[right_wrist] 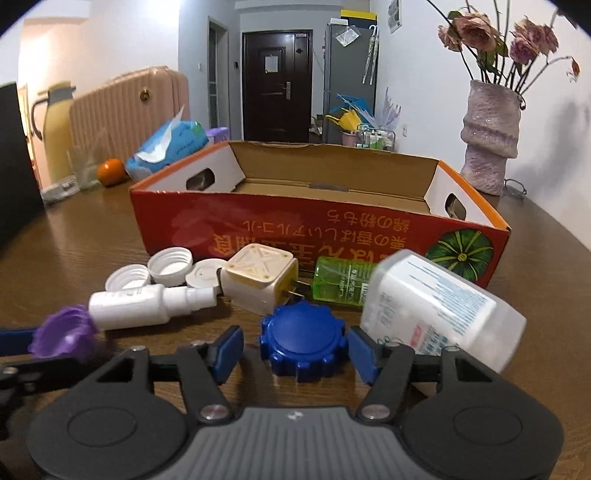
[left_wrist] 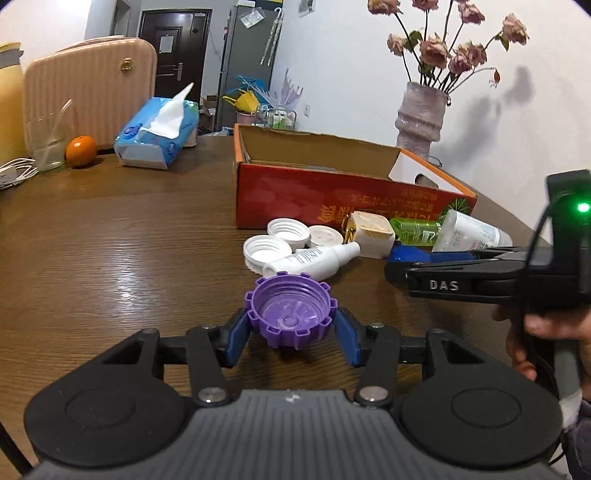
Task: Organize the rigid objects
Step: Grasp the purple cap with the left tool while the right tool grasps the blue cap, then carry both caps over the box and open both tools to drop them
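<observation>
- The left hand-held gripper (left_wrist: 291,326) grips a purple cap (left_wrist: 291,309), open side up, its blue pads (left_wrist: 236,334) pressed to the cap's ribbed sides just above the table (left_wrist: 110,240).
- The right hand-held gripper (right_wrist: 291,349) has a blue cap (right_wrist: 303,341) between its pads (right_wrist: 364,356), top side up; a gap shows on the left side, and on the right I cannot tell whether the pad touches.
- A hand (left_wrist: 543,332) holds the right one's grip at the edge of the left view.
- Just past the blue cap lies a heap on the table: a white spray bottle (right_wrist: 147,304) on its side, a cream plug adapter (right_wrist: 258,282), a green bottle (right_wrist: 340,286) lying down, and a large clear bottle (right_wrist: 439,308) tilted over.
- Three white lids (right_wrist: 170,266) lie beside them, two with the hollow side up.
- Behind the heap stands an open red box (right_wrist: 258,236); what shows of its inside is bare cardboard.
- Farther back on the table: a tissue pack (left_wrist: 155,136), an orange (left_wrist: 81,151), a glass (left_wrist: 50,142), and a vase (right_wrist: 487,136) holding dried roses (right_wrist: 476,31).
</observation>
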Motion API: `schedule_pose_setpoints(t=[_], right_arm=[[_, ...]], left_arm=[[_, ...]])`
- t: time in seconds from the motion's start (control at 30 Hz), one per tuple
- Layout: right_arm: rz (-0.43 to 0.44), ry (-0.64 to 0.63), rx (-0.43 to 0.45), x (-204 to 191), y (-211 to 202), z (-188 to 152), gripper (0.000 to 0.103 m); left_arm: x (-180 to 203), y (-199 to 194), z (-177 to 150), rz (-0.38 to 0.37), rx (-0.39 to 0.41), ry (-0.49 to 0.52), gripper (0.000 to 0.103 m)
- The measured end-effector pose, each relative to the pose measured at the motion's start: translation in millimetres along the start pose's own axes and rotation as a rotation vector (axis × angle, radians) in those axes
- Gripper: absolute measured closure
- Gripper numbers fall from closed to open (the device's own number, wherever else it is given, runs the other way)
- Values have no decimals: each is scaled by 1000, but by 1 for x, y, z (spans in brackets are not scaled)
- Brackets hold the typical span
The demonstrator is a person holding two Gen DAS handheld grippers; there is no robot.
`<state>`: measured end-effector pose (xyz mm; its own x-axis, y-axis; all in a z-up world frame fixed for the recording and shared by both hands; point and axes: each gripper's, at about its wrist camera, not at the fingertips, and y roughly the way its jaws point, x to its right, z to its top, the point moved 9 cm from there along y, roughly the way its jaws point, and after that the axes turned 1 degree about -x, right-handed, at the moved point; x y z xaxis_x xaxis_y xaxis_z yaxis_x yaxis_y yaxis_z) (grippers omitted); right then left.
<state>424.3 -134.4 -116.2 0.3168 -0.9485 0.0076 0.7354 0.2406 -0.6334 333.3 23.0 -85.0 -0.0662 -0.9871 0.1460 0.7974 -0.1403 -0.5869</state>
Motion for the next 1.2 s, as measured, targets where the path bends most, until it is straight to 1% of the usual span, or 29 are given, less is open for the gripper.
schedule_pose_setpoints(t=[0.1, 0.2, 0.37, 0.5, 0.67, 0.8, 0.87, 1.03, 1.2], right_arm=[[13, -9, 2, -5, -8, -1, 51], [10, -21, 14, -11, -26, -3, 51], [32, -43, 57, -22, -74, -12, 51], [30, -43, 106, -23, -119, -18, 51], [21, -25, 169, -15, -171, -30, 51], [19, 0, 213, -5, -205, -40, 51], [4, 8, 236, 0, -219, -46, 51], [3, 30, 265, 8, -237, -57, 51], [-4, 27, 270, 16, -235, -59, 52]], left_arm=[[-3, -14, 0, 0, 20, -1, 52], [-5, -30, -2, 1, 40, 1, 52], [-1, -59, -8, -2, 70, -2, 52], [13, -86, -11, -15, 108, 15, 52], [35, -122, -14, -24, 169, 39, 52], [49, -142, -16, -18, 201, 59, 52], [56, -150, -17, -14, 213, 70, 52], [70, -163, -17, -14, 245, 96, 52], [70, -154, -13, -4, 248, 97, 52]])
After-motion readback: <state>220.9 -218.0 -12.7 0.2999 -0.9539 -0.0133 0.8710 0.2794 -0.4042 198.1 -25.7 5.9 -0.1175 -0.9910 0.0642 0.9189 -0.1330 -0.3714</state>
